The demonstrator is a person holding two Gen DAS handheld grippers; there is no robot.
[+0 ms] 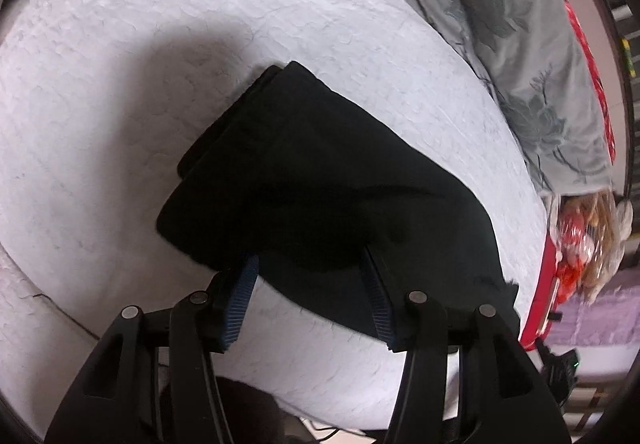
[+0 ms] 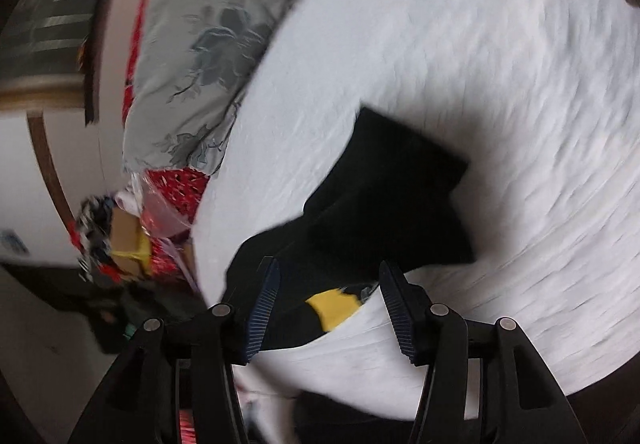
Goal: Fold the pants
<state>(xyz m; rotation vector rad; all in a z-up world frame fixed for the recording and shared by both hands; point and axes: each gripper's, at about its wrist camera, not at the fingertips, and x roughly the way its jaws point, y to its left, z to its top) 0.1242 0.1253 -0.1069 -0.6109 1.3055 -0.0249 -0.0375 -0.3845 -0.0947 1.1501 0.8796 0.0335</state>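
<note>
Folded black pants (image 1: 320, 179) lie on the white bed (image 1: 120, 83) just ahead of both tongs, long axis running away up-left from the left tongs (image 1: 308, 264). Left and right tongs (image 2: 328, 268) gape apart, pinching nothing

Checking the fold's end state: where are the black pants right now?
The folded pants lie on the white bedspread, just ahead of both claws in each wrist view, with the grey flowered pillow beyond them.
</note>
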